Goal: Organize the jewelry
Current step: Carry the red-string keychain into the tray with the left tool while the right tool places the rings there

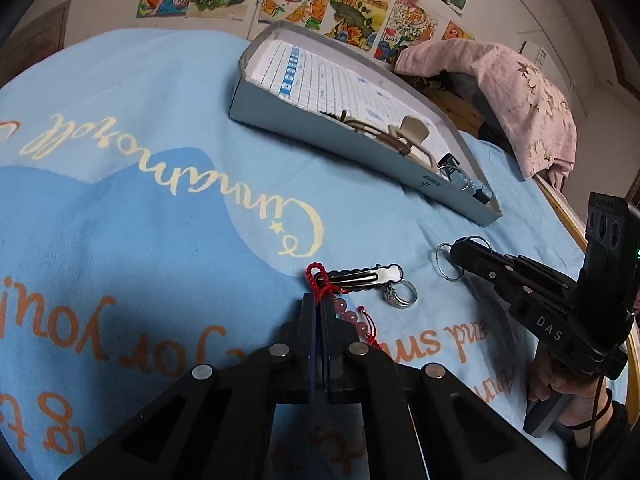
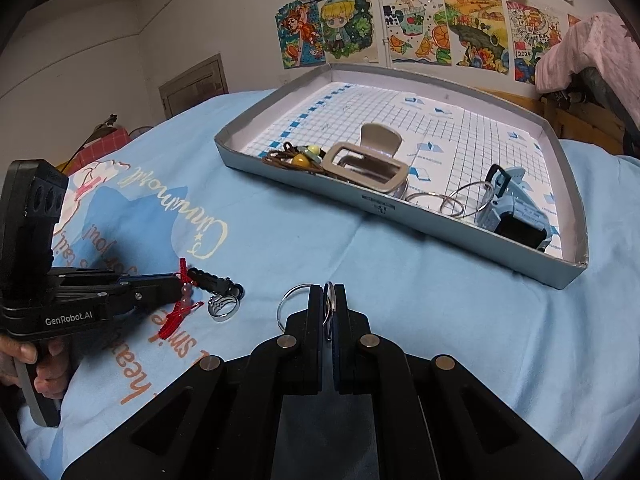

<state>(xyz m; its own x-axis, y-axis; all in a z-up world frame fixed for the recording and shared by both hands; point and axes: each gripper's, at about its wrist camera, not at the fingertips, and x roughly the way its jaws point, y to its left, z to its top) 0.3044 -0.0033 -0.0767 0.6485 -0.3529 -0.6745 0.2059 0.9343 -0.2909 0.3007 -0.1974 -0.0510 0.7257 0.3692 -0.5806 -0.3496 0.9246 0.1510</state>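
Observation:
My left gripper (image 1: 319, 300) is shut on a pink bead bracelet with a red cord (image 1: 347, 315), also seen in the right wrist view (image 2: 185, 295). Beside it lie a black hair clip (image 1: 362, 276) and a silver ring (image 1: 402, 295) on the blue cloth. My right gripper (image 2: 329, 300) is shut on linked metal key rings (image 2: 294, 305), also seen in the left wrist view (image 1: 449, 261). The grey tray (image 2: 440, 222) behind holds a beige claw clip (image 2: 370, 160), brown hair ties (image 2: 294, 158), wire rings and a blue-black keychain (image 2: 510, 208).
The light blue printed cloth (image 1: 160, 208) covers the table. A pink garment (image 1: 524, 92) hangs over a chair at the back right. Drawings (image 2: 420, 24) cover the wall behind the tray. The table's wooden edge (image 1: 560, 208) runs along the right.

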